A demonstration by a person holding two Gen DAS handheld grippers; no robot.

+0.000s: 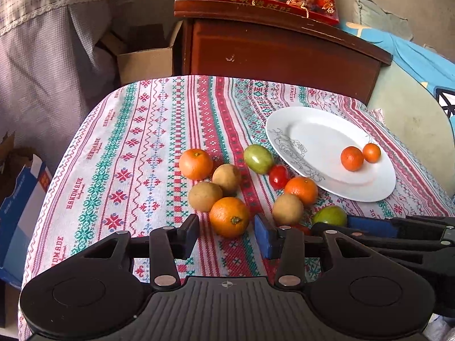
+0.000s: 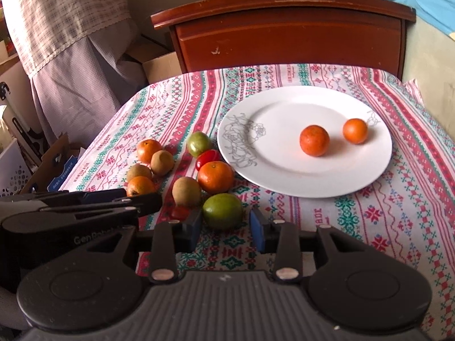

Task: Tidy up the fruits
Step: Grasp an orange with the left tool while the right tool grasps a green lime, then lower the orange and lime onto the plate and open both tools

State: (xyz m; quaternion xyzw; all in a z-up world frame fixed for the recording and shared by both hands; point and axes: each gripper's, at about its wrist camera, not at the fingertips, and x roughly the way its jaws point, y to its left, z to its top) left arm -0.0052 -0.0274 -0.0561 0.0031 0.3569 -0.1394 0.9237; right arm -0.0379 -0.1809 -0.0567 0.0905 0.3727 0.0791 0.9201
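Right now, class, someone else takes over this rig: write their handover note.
Left tool: open, fingers either side of a large orange, not gripping.
Right tool: open around a round green fruit, not gripping.
Done: two small oranges lie on the white round plate.
Left: the other oranges, brown, green and red fruits, clustered on the patterned tablecloth beside the plate.
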